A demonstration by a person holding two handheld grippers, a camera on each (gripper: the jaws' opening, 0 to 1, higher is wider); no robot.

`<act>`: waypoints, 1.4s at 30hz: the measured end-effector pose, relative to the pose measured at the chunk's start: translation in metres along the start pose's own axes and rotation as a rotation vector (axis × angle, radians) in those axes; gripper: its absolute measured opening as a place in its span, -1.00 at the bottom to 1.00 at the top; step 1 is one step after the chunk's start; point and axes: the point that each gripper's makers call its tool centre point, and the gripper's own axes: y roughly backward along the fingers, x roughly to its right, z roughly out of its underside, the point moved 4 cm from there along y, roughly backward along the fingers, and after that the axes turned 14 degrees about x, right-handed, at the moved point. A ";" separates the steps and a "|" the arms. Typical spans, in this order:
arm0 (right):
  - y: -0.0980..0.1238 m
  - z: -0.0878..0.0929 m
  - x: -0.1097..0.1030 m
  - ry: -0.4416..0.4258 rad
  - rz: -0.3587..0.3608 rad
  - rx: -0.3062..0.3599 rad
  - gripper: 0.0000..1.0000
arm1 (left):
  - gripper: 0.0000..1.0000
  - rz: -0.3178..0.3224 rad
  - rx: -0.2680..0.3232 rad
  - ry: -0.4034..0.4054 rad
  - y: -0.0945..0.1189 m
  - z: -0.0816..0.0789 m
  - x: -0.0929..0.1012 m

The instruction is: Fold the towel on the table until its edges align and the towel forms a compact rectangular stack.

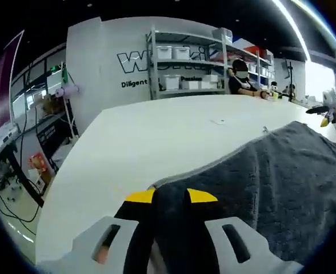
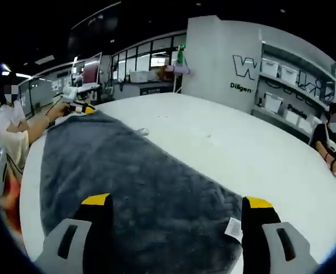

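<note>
1. Towel first: the big, soft, dark grey towel lies spread flat on the white table. It runs long, from one of our grippers to the other.
2. Our left gripper, grey w/ black jaws and yellow tips, has its jaws pinched together on one end of the towel. In the left gripper view the grey cloth sits right between the tips and bunches up a bit there.
3. We think it holds that end so we can lift it and carry it over to the other end.
4. Our right gripper has its jaws wide apart. The towel edge lies flat between them, not grabbed yet.
5. A small white tag sticks out on the towel edge, just beside the right-hand jaw. That tells us this is a real edge or corner, a good spot to grip.
6. Far off in the right gripper view we can see our left gripper at the other end of the towel, w/ a person's arm behind it.
7. Task looks like it's near the start: no fold shows yet, the towel is one flat layer as far as we can tell.
8. Next, we guess the right jaws need to shut on the edge by the tag. Then both ends can move together so edges line up.
9. Watch out: if one end slips, the fold goes crooked.
</note>
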 end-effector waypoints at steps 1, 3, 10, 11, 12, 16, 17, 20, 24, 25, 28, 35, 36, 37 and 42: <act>0.001 -0.001 -0.001 0.000 -0.001 0.004 0.88 | -0.69 -0.004 -0.009 -0.008 -0.002 0.000 -0.005; 0.002 -0.003 -0.002 -0.001 -0.002 0.017 0.87 | -0.71 -0.020 -0.030 -0.007 0.000 0.009 -0.008; 0.003 -0.002 0.004 -0.037 0.023 0.045 0.82 | -0.87 -0.004 -0.040 -0.007 -0.003 0.016 -0.006; 0.002 0.000 0.003 -0.037 0.021 0.038 0.82 | -0.89 -0.008 -0.037 -0.014 -0.003 0.016 -0.006; 0.000 0.002 0.000 -0.034 0.013 0.023 0.82 | -0.91 -0.008 -0.037 -0.021 -0.003 0.015 -0.006; 0.002 -0.003 -0.007 -0.005 -0.005 0.023 0.83 | -0.96 -0.003 -0.031 -0.026 -0.001 0.017 -0.006; 0.003 -0.005 -0.008 -0.006 -0.008 0.034 0.82 | -0.96 -0.003 -0.024 -0.026 -0.002 0.017 -0.007; 0.005 -0.008 -0.001 -0.020 0.004 0.057 0.81 | -0.96 -0.009 -0.018 -0.021 -0.007 0.016 -0.012; 0.003 -0.001 0.004 -0.031 0.013 0.039 0.80 | -0.96 -0.017 -0.011 -0.032 -0.009 0.015 -0.014; 0.001 0.001 0.003 -0.035 0.009 0.032 0.80 | -0.96 -0.018 -0.011 -0.035 -0.011 0.015 -0.016; -0.004 0.008 0.002 -0.040 -0.009 0.005 0.80 | -0.96 -0.020 -0.008 -0.038 -0.011 0.015 -0.017; 0.001 0.008 0.008 -0.059 -0.007 0.015 0.81 | -0.96 -0.041 0.004 0.013 -0.013 0.016 -0.027; 0.001 0.008 0.008 -0.062 -0.007 0.017 0.80 | -0.96 -0.043 0.004 0.015 -0.013 0.016 -0.028; 0.001 0.008 0.008 -0.065 -0.007 0.019 0.80 | -0.96 -0.045 0.005 0.016 -0.013 0.016 -0.026; 0.000 0.013 0.007 -0.072 -0.013 0.007 0.80 | -0.96 -0.050 0.012 0.022 -0.013 0.016 -0.028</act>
